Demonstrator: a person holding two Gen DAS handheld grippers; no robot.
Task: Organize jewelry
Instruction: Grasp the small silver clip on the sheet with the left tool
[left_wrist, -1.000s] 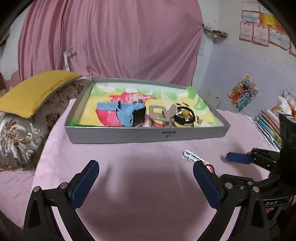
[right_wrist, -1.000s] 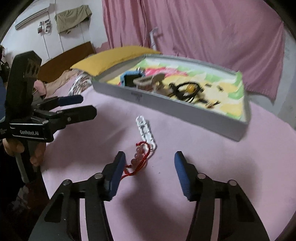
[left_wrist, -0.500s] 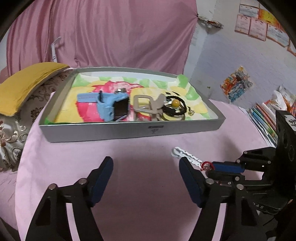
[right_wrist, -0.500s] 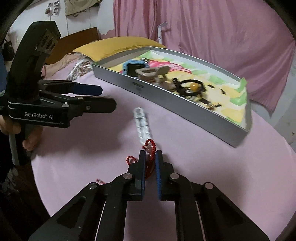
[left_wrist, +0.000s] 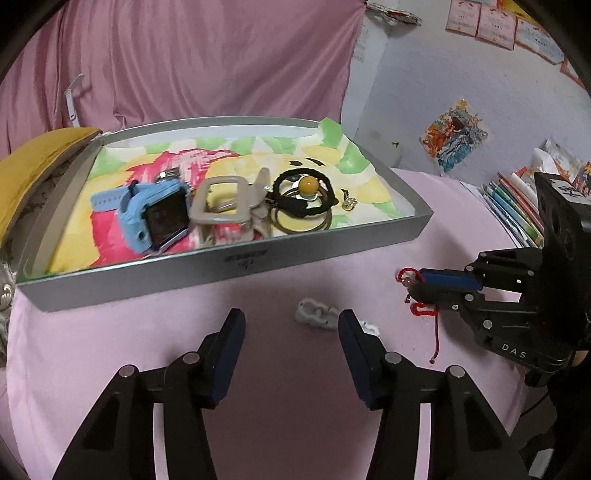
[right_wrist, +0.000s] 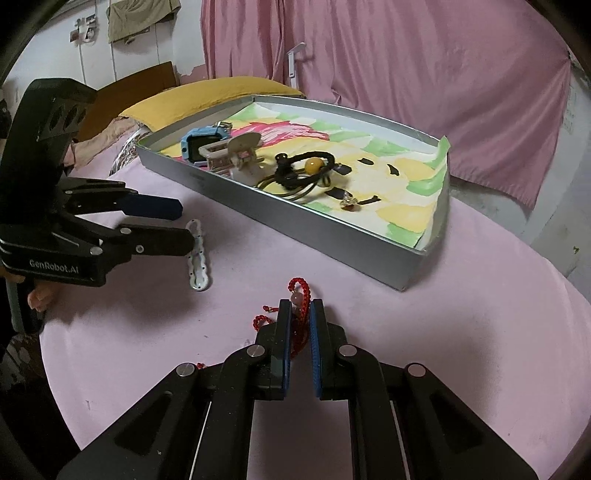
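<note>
A grey tray (left_wrist: 236, 264) (right_wrist: 332, 230) with a colourful liner holds a blue smartwatch (left_wrist: 155, 216) (right_wrist: 201, 142), a beige clip (left_wrist: 225, 205), a black cord bracelet with a yellow bead (left_wrist: 306, 186) (right_wrist: 312, 164) and a small charm (right_wrist: 349, 201). My right gripper (right_wrist: 299, 308) (left_wrist: 415, 286) is shut on a red string bracelet (right_wrist: 299, 291) (left_wrist: 419, 308), lifted off the pink table. A white chain bracelet (left_wrist: 317, 315) (right_wrist: 197, 258) lies on the table. My left gripper (left_wrist: 291, 325) (right_wrist: 186, 227) is open just above it.
The pink tablecloth (left_wrist: 295, 406) covers a round table. A yellow cushion (right_wrist: 207, 94) and patterned pillow lie beyond the tray's left end. Books (left_wrist: 513, 206) are stacked at the right. A pink curtain (right_wrist: 406, 55) hangs behind.
My right gripper closed on the red string bracelet and lifted it. My left gripper narrowed its opening and moved right and down over the white chain bracelet.
</note>
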